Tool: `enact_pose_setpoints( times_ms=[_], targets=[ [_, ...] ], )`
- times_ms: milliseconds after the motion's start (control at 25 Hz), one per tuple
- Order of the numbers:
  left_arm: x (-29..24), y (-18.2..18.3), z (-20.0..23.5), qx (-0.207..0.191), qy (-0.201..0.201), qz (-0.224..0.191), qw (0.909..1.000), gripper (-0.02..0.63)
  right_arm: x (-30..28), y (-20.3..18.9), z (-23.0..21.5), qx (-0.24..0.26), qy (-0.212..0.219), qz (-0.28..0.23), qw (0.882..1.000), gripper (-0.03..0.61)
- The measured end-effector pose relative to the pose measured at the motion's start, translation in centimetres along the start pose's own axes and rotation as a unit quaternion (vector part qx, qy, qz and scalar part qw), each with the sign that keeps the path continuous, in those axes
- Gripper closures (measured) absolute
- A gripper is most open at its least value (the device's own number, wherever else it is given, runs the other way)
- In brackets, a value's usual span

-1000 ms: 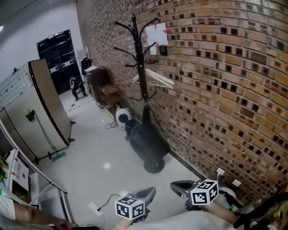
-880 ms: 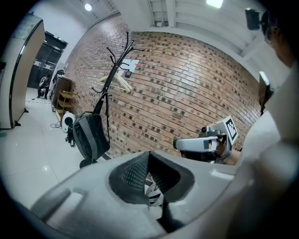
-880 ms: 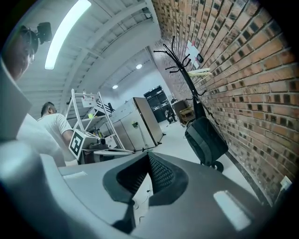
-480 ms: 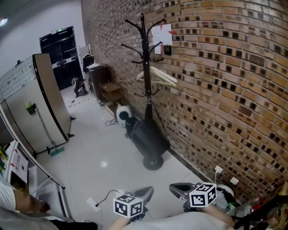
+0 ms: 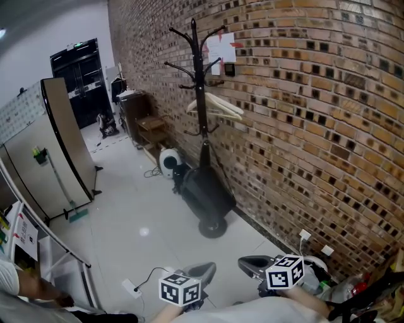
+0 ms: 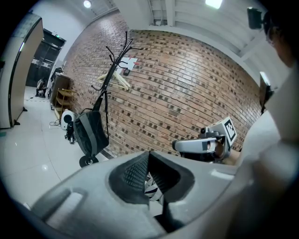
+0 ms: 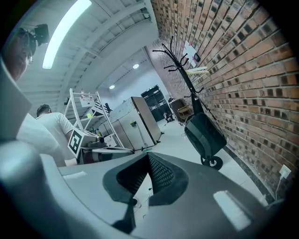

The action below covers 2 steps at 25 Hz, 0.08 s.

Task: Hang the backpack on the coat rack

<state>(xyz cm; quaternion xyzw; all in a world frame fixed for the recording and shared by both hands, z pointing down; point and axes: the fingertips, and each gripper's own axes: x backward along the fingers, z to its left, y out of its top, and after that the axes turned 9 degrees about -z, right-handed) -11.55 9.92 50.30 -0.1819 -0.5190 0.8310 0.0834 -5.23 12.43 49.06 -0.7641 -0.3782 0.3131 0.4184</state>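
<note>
Head view: my left tongs [image 5: 205,272] and right tongs [image 5: 250,262] clenched, empty (backpack [image 5: 205,192] well apart). Yanking it could topple the coat rack [image 5: 196,76].

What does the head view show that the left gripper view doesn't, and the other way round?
Only the head view: the white wall socket low on the bricks.

Only the left gripper view: the ceiling light, and a close look at the left hand-held gripper, whose jaws are shut with nothing between them.

Both: the black coat rack against the brick wall, the dark backpack low by its pole, and the right hand-held gripper.
</note>
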Motion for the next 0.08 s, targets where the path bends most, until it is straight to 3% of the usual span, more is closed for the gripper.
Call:
enact_pose_setpoints(
  times_ms=[80],
  targets=[
    [-0.02,-0.23,-0.02,0.002,0.000,0.003,1.0000,0.612,0.06,-0.05,-0.03,-0.001,-0.001,0.001,1.000,0.580]
  ],
)
